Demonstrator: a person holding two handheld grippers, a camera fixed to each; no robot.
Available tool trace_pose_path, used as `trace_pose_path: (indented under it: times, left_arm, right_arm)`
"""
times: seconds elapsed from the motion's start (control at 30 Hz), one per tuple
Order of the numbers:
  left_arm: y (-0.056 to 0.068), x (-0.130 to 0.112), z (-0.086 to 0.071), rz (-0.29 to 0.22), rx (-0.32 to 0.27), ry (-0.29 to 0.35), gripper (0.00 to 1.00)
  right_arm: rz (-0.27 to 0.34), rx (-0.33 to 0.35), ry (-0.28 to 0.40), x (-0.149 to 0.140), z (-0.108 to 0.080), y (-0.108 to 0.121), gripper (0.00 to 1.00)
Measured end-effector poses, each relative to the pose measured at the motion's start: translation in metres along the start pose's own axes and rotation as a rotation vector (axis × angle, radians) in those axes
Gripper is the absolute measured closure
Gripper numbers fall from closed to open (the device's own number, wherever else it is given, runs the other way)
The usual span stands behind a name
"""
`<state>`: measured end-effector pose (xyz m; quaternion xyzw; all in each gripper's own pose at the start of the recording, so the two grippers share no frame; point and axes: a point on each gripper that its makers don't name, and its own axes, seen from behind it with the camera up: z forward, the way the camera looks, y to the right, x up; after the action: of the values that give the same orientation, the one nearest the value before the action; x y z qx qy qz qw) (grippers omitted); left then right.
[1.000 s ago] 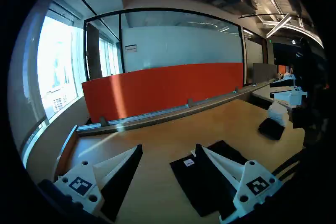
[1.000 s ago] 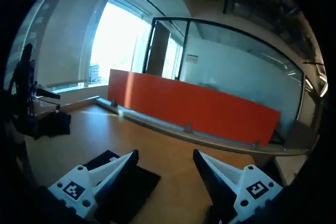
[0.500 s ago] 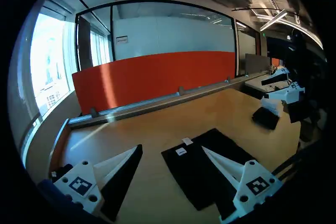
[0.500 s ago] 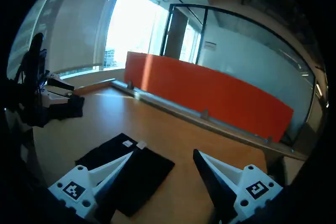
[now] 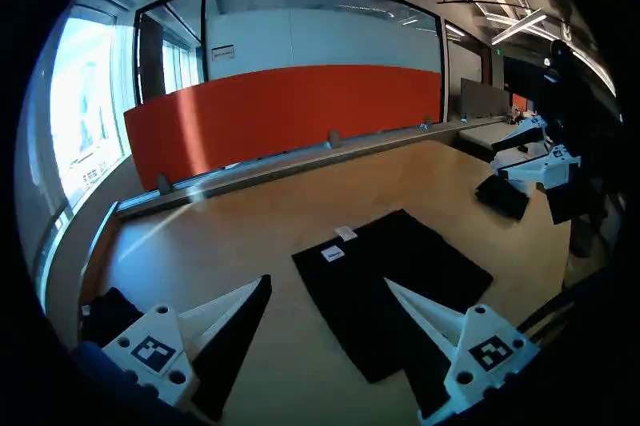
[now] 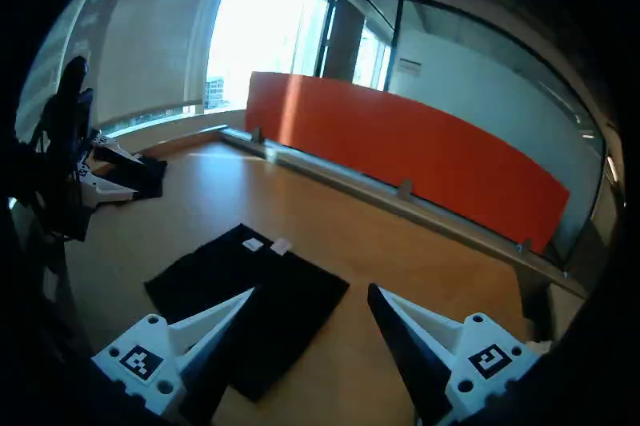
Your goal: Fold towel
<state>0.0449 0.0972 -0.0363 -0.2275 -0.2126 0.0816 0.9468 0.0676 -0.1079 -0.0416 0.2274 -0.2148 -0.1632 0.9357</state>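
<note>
A black towel (image 5: pixel 396 278) lies flat on the wooden table (image 5: pixel 256 214), with two small white tags (image 5: pixel 334 252) at its far edge. My left gripper (image 5: pixel 326 280) hovers open just above the towel's near left part, nothing between its fingers. In the right gripper view the same towel (image 6: pixel 240 294) spreads below and left of my right gripper (image 6: pixel 314 288), which is open and holds nothing. The right gripper (image 5: pixel 532 161) also appears far off at the table's right end, and the left gripper (image 6: pixel 102 177) at the table's left end.
An orange partition (image 5: pixel 280 110) on a metal rail closes the table's far side, with glass walls and bright windows behind. A dark cloth bundle (image 5: pixel 502 196) lies by the right gripper, another (image 6: pixel 146 174) by the left gripper. A dark-clad person (image 6: pixel 60 154) stands at the near edge.
Both views have tipped down toward the table over the last second. The towel now shows almost whole instead of only a corner. Both grippers stayed open.
</note>
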Motion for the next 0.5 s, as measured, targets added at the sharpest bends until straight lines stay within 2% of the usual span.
trace_pose_path:
  times: [0.5]
  left_arm:
    - [0.025, -0.063, 0.018, 0.004, -0.045, -0.105, 0.07]
  right_arm:
    - [0.014, 0.050, -0.102, -0.072, 0.028, -0.030, 0.00]
